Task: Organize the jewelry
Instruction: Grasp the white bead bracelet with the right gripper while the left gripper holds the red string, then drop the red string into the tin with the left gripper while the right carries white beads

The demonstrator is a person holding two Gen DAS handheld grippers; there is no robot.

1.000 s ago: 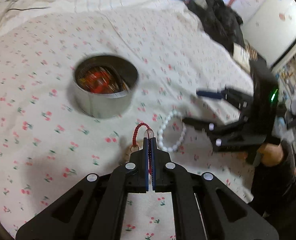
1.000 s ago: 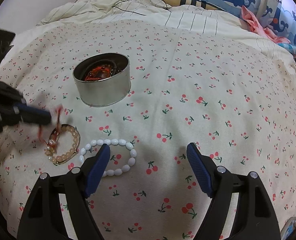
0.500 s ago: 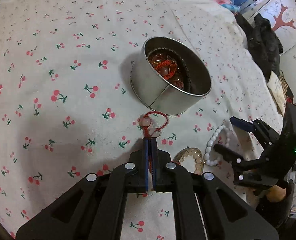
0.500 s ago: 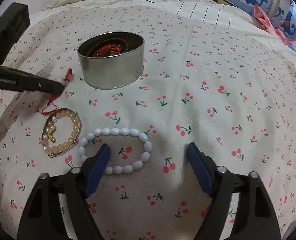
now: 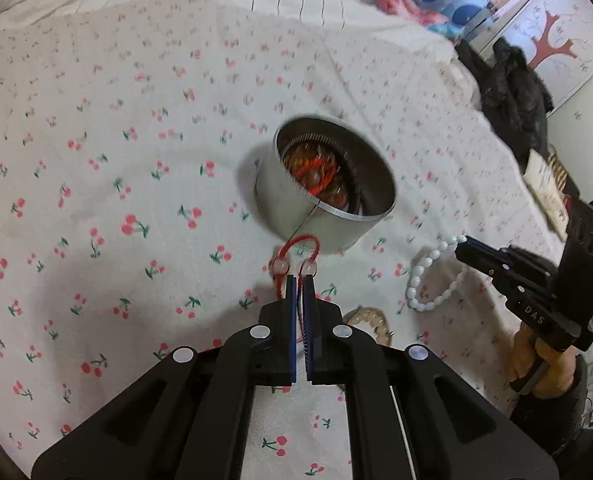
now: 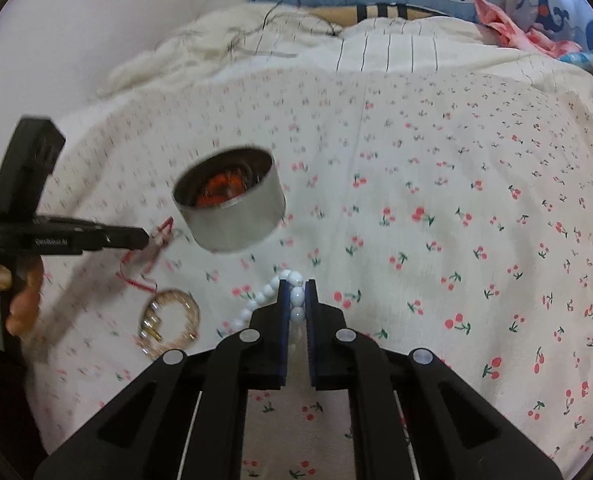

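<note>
Right tongs (image 6: 295,286) just closed pinching white bracelet (image 6: 296,298), tin (image 6: 232,216) beyond

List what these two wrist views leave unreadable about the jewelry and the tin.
- Tin contents: both views, motion blur; only red and dark shapes show.
- White bead bracelet: right wrist view, its near part hidden behind the right gripper.
- Pink bead bracelet: left wrist view, mostly behind the left gripper.
- Red cord bracelet: its clamped part hidden between the pads; right wrist view blurs it.
</note>
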